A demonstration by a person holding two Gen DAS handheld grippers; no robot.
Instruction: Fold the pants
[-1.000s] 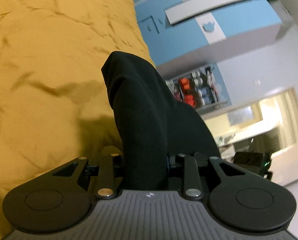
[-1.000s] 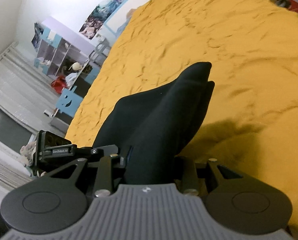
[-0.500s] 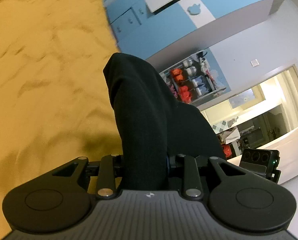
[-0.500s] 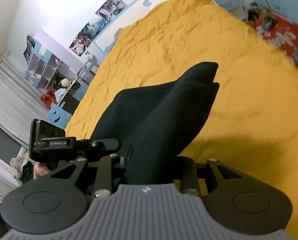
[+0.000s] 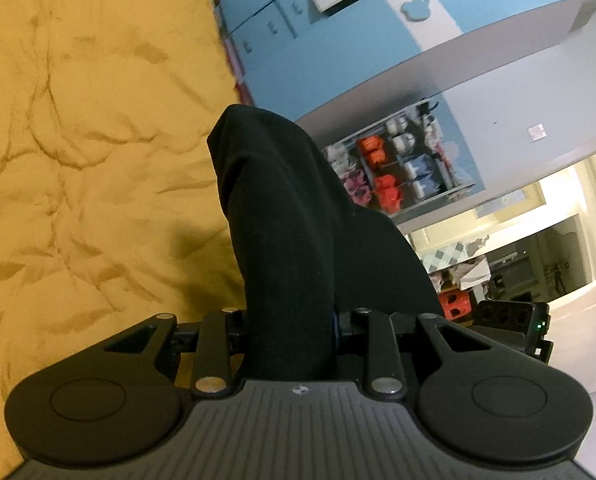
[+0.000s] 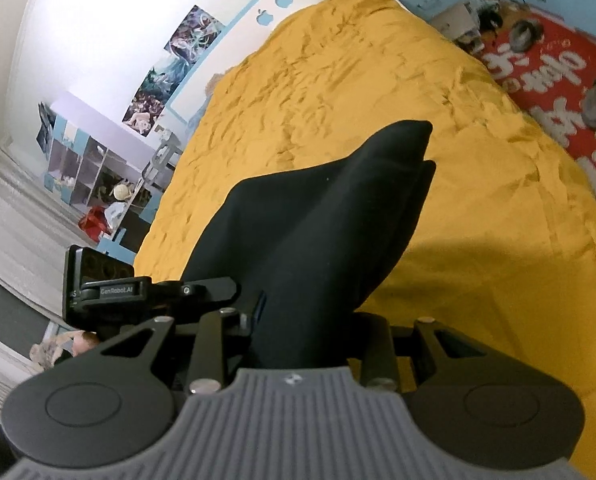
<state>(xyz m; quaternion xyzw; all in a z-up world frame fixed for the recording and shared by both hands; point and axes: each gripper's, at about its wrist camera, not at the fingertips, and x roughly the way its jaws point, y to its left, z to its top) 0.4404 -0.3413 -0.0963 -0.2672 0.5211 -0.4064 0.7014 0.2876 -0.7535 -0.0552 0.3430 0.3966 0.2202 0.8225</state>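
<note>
Pants carried over the bed
Both tongs, left (image 5: 289,320) and right (image 6: 302,320), held the black pants (image 6: 318,224) above the yellow bed (image 6: 478,216); keeping them level and taut would likely give a clean fold.

matt black pants (image 5: 281,216) (cloth), rumpled bedspread (image 5: 89,160)

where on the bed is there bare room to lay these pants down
Both grippers, left gripper and right gripper, grip the black pants. The yellow bedspread lies bare from the pants up to the headboard wall, and bare left of the fabric in the left view. Crowded: the red mat beside the bed holds bowls.
</note>
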